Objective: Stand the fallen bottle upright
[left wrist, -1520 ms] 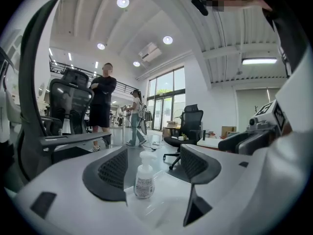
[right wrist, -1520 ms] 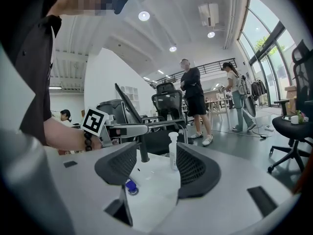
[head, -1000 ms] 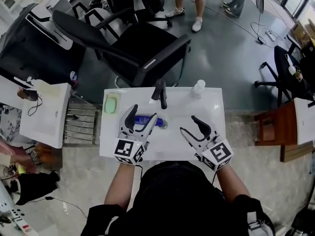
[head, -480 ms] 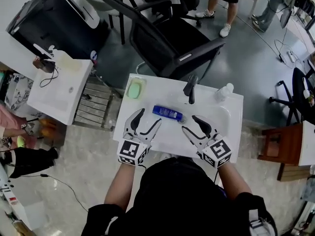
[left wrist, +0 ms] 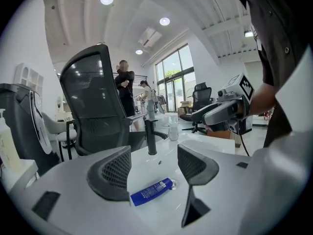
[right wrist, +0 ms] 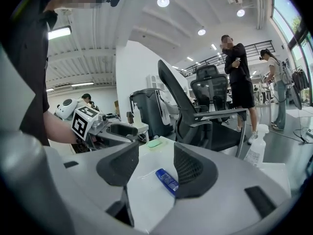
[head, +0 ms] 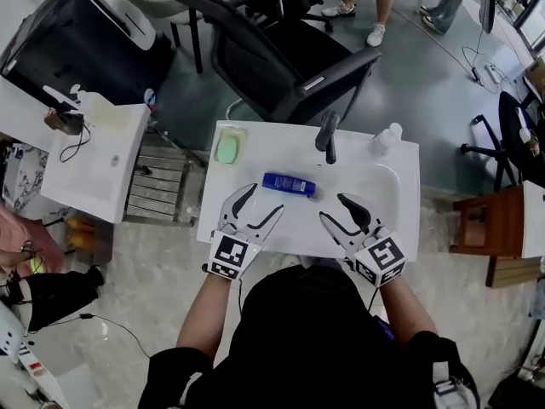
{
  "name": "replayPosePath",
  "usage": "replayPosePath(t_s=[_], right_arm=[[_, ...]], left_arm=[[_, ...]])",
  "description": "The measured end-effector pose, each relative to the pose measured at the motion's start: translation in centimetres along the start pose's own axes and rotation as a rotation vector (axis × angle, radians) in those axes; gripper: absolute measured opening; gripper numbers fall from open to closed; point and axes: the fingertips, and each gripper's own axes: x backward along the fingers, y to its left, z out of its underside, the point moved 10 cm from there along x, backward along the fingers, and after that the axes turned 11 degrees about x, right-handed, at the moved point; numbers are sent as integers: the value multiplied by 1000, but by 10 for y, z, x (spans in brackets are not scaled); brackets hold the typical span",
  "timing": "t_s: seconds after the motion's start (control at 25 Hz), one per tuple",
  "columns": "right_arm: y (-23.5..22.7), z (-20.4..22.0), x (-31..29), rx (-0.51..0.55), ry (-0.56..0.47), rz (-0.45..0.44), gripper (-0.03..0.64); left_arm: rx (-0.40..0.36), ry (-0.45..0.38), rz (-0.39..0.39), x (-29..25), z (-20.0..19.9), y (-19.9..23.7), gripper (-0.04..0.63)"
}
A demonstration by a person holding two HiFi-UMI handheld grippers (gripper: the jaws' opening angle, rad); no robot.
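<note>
- Approaching: bottle (head: 289, 184) is lying flat, untouched.
- Left gripper (head: 262, 201) jaws, just closing slightly, are gaping empty; right gripper (head: 335, 209) likewise, both short of bottle.
- Next move is probably calling for clamping bottle, tilting upright.

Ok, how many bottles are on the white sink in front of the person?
2. The blue bottle lies on its side just in front of the faucet; a clear bottle stands at the far right corner of the sink. None seems hidden.
</note>
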Motion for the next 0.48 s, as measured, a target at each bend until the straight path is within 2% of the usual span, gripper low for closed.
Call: replayPosePath(t_s=[0.2,0.48], right_arm=[[-3,10,6,-3,41,14,236],[-26,10,-14,90,85,-84,236]], left_arm=[[54,-10,-12,7,7,-2,311],[139,-71,-114,13,-2,-4,308]])
